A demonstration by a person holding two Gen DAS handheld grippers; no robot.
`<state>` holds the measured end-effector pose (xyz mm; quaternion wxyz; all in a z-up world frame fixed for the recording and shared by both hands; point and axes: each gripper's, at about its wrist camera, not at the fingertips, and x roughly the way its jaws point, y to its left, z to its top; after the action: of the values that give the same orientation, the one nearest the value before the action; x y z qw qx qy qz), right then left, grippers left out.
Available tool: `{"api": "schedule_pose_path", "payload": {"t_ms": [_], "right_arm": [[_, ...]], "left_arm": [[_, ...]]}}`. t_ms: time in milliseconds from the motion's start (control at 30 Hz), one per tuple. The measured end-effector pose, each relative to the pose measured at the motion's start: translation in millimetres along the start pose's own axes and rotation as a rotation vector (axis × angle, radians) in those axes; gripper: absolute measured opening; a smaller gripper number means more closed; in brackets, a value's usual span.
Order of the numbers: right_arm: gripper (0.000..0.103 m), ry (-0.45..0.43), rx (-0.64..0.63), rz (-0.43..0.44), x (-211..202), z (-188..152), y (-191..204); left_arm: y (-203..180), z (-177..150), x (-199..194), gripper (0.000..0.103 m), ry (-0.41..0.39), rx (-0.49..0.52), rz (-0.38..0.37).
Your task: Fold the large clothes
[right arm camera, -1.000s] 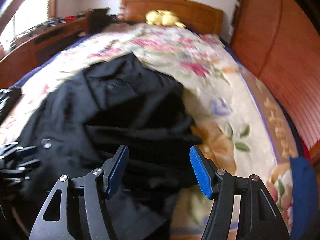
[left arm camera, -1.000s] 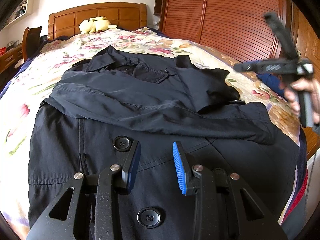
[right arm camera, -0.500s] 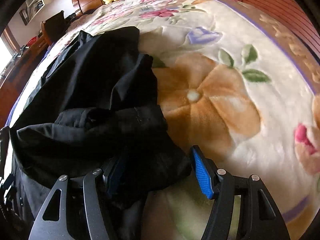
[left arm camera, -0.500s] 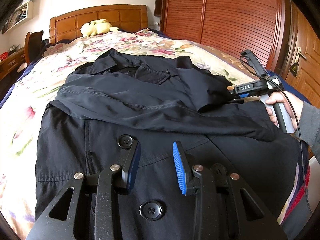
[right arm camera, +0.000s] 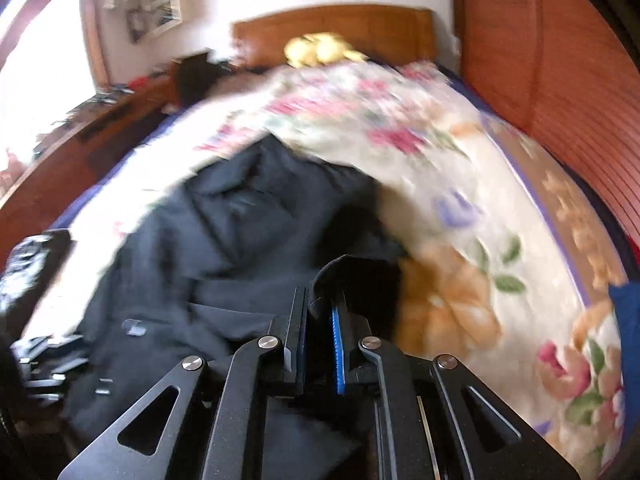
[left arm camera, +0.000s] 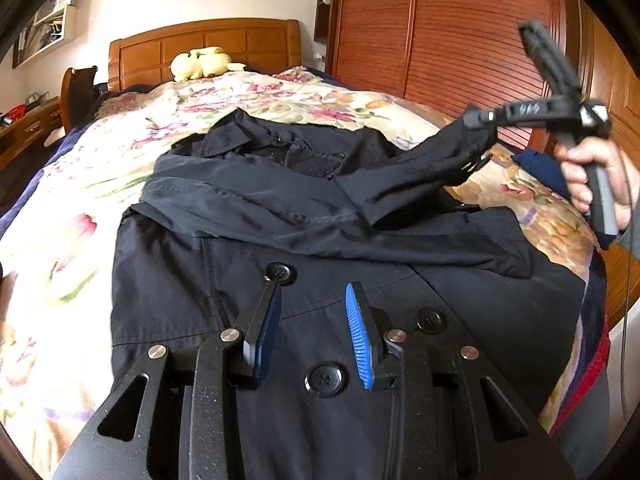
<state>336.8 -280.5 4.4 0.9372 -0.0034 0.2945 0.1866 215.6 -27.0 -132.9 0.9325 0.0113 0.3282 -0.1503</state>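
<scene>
A dark navy coat [left arm camera: 320, 240] with large buttons lies front-up on the bed, one sleeve folded across its chest. My left gripper [left arm camera: 312, 292] hovers over the coat's lower front, open, with nothing between its blue pads. At the right, a person's hand [left arm camera: 588, 172] holds my right gripper [left arm camera: 476, 118], which is shut on the cuff of the other sleeve [left arm camera: 420, 168] and holds it up off the bed. The right wrist view is blurred. There my right gripper [right arm camera: 320, 300] has its jaws nearly together with dark cuff fabric [right arm camera: 360, 276] pinched and bulging above them.
The bed carries a floral cover [left arm camera: 60, 240], with a wooden headboard [left arm camera: 208, 40] and a yellow plush toy [left arm camera: 200, 66] at the far end. Slatted wooden wardrobe doors [left arm camera: 440, 40] run along the right. A chair [left arm camera: 78, 88] and desk [left arm camera: 24, 128] stand at the left.
My right gripper came down to the sleeve end beside the coat, closed on the cuff and lifted it. The left gripper drew back a little and stayed open.
</scene>
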Motion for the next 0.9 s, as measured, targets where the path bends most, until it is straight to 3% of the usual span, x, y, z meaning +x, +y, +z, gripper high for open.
{"api": "schedule_pose_path", "payload": {"t_ms": [267,367,533,700,900], "right_arm": [[0.011,-0.024,-0.084,0.224,-36,-11,91],[0.020,0.007,-0.122,0.275,-41,-22,109],[0.048,-0.017,-0.198,0.254,-61,-39,115],[0.057,-0.058,-0.183,0.189,-81,-50,88],[0.058,-0.033,-0.141,0.093,-66,-77,59]], "left_arm": [[6,-5,-40,0.034,-0.043,-0.016,0.062],[9,-8,-46,0.034,-0.032,-0.029,0.080],[7,-12,-51,0.034,-0.017,-0.050,0.090],[-2,-10,-52,0.034,-0.010,-0.054,0.075],[-17,-8,-44,0.034,0.002,-0.044,0.025]]}}
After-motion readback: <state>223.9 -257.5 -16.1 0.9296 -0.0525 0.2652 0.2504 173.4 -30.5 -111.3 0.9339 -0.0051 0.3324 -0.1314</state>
